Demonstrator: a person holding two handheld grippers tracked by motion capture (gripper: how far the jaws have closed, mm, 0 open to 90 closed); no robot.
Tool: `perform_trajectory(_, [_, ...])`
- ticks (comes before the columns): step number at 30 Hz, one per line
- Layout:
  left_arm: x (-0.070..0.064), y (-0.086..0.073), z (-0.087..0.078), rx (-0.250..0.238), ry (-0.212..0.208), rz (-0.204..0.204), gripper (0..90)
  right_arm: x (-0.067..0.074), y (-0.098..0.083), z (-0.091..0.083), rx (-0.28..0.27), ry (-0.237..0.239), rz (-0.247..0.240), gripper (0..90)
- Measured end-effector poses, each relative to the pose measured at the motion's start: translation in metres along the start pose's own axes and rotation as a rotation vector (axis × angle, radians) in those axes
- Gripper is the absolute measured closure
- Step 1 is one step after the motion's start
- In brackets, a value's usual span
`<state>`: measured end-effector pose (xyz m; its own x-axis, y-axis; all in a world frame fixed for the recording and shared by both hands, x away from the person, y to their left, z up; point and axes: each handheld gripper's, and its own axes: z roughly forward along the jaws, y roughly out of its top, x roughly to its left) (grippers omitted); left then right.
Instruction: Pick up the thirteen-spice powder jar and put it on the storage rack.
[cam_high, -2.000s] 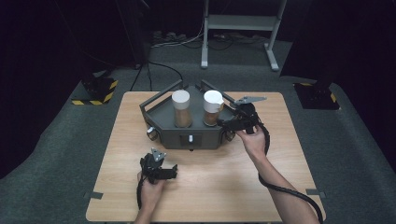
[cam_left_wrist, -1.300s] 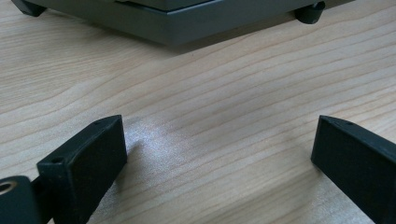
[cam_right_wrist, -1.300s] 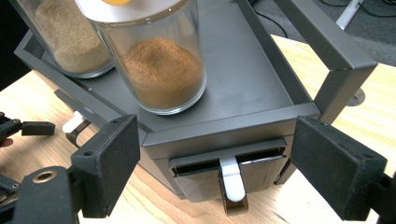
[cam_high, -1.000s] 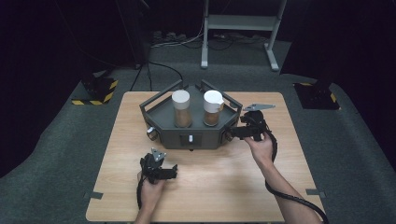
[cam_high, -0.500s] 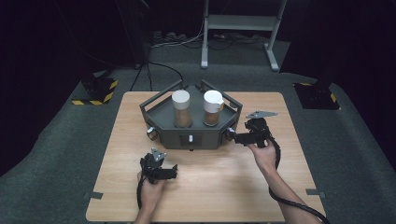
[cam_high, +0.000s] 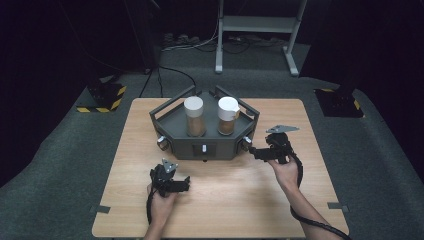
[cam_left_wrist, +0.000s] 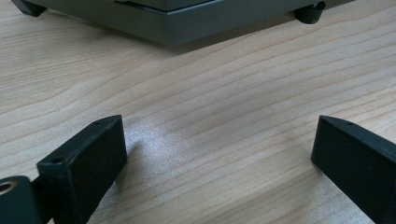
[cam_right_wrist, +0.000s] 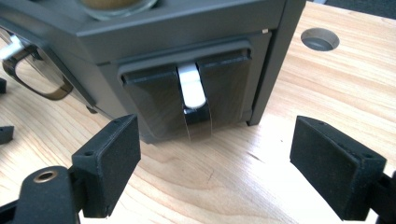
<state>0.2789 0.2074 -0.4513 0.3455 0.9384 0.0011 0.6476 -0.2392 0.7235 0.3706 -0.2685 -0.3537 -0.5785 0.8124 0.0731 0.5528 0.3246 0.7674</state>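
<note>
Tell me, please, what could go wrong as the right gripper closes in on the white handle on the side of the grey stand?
1. The right gripper stands open, low before the white handle; the slim handle could slip past the pads.
2. A sideways pull might drag the grey stand across the table, since the left gripper rests apart from it.
3. A jolt could tip the two jars standing on top.

We see two jars (cam_high: 194, 116) with white lids side by side near the desk's (cam_high: 300, 200) far edge, brown contents. Yellow-black striped block (cam_high: 102, 95) on floor off far-left corner.
</note>
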Motion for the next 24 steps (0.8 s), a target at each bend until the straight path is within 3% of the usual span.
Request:
perform_trajectory(17, [0.000,0.000,0.000,0.000,0.000,0.000,3.3,0.000,-0.031,0.006,0.031,-0.033,0.041,16.0])
perform_trajectory(24, [0.000,0.000,0.000,-0.001,0.001,0.000,3.3,0.002,-0.041,0.010,0.049,-0.048,0.037,16.1])
